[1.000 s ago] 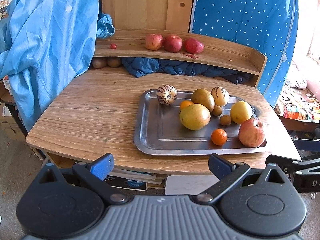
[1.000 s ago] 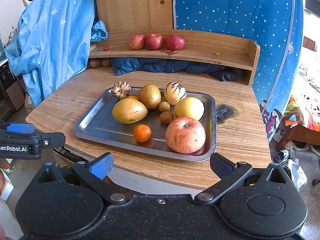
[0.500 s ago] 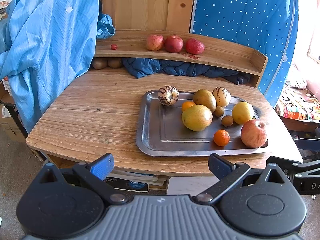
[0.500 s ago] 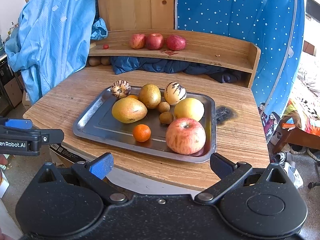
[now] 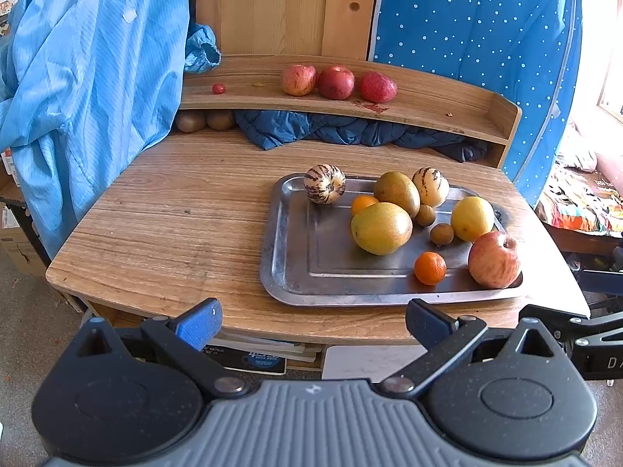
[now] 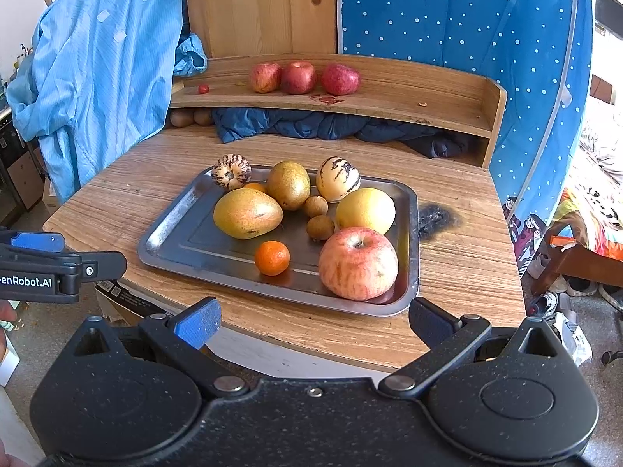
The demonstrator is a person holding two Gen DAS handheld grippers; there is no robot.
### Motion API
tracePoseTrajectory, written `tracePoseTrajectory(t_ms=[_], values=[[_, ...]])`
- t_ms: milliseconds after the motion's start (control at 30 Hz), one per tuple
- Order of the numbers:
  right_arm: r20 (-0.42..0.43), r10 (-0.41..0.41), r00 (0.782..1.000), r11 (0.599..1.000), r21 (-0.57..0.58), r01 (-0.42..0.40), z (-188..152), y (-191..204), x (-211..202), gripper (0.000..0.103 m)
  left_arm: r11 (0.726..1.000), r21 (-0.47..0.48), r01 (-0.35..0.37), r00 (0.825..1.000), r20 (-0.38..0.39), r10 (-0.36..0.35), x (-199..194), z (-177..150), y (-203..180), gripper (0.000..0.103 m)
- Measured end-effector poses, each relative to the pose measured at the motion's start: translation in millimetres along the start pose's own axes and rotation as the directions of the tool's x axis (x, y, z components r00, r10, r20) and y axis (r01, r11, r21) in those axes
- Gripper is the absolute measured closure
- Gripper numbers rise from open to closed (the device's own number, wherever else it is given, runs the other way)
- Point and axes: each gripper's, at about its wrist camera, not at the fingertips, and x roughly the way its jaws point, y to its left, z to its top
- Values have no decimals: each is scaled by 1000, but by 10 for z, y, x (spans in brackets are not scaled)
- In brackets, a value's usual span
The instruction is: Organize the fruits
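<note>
Fruits (image 6: 358,262) crowd the tray's (image 6: 167,233) right end, nearer the right tongs (image 6: 311,321); both tongs, left (image 5: 313,321) too, gape wide, empty, short of the surface (image 5: 175,214).

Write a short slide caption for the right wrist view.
Open right claw facing a rectangular steel tray of mixed fruit.

Left hand-held gripper (image 5: 313,321) and right hand-held gripper (image 6: 313,321): both spread wide, holding nothing.

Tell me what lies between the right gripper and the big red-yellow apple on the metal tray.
Right wrist view: only the tray's near rim and bare wooden tabletop.
</note>
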Motion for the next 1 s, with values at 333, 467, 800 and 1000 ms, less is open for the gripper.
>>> tracePoseTrajectory(t_ms=[333, 467, 800, 1000], values=[[-2, 1, 1000, 1000, 1, -1, 12, -11, 12, 1, 1000, 1, 0, 1000, -1, 0, 12, 5, -5, 1], [-5, 2, 1000, 1000, 2, -2, 14, -24, 35, 1, 1000, 0, 6, 1000, 3, -6, 17, 19, -8, 1], [-10, 4, 1000, 1000, 0, -4, 21, -30, 49, 1, 999, 50, -15, 999, 49, 13, -70, 92, -161, 1], [-14, 6, 1000, 1000, 3, -6, 16, -39, 53, 1, 1000, 21, 18, 998, 55, -19, -93, 93, -127, 1]])
